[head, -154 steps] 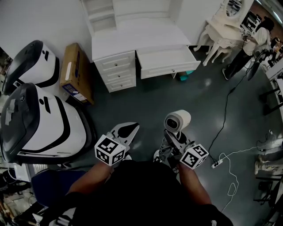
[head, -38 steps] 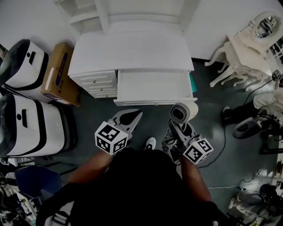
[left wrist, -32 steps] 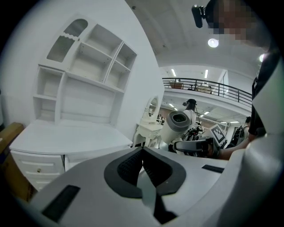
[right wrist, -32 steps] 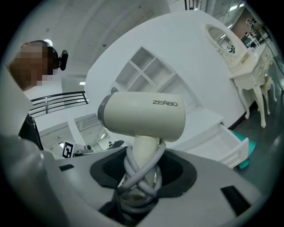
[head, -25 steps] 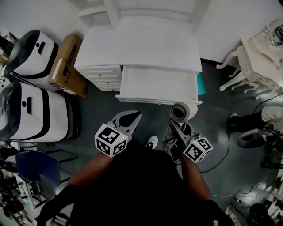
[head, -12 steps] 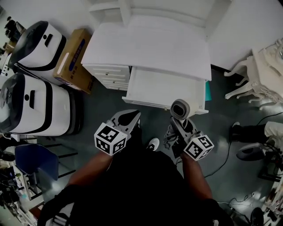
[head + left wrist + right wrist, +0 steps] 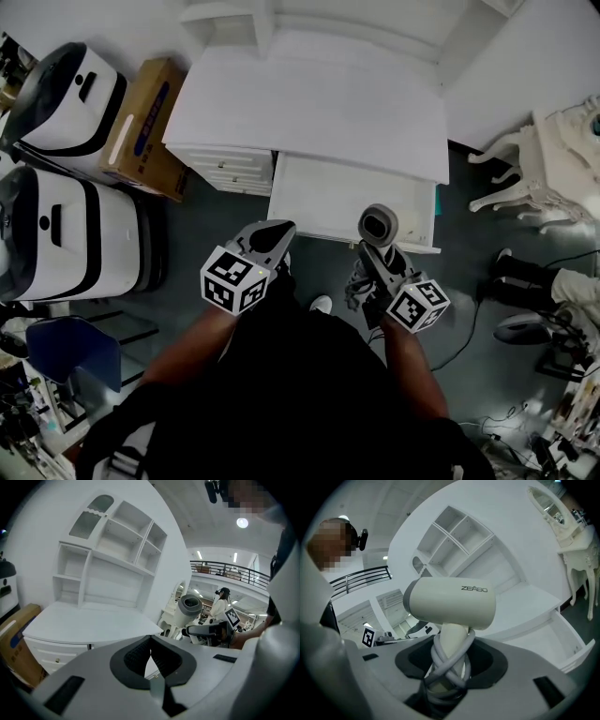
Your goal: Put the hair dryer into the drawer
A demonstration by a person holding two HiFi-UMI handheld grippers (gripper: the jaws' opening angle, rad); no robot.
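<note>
My right claw [image 7: 373, 267] is clamped on the cord-wrapped handle of the cream-and-grey hair dryer [image 7: 378, 223]. My left claw [image 7: 265, 236] is closed and empty. I've stepped closer, so the dryer now hangs over the front edge of the open white drawer [image 7: 319, 202], ready to lower in.

Floor [image 7: 202, 225]: dark grey, glossy.
Wall [image 7: 103, 28]: white.
Desk [image 7: 309, 103]: white, shelved top, straight ahead of left gripper [image 7: 270, 231] and right gripper [image 7: 375, 261].
Cardboard box [image 7: 141, 117]: ahead-left of left gripper, beside desk.
Ornate table [image 7: 553, 159]: white, ahead-right of right gripper.
Ceiling lamps [image 7: 242, 522]: lit.
</note>
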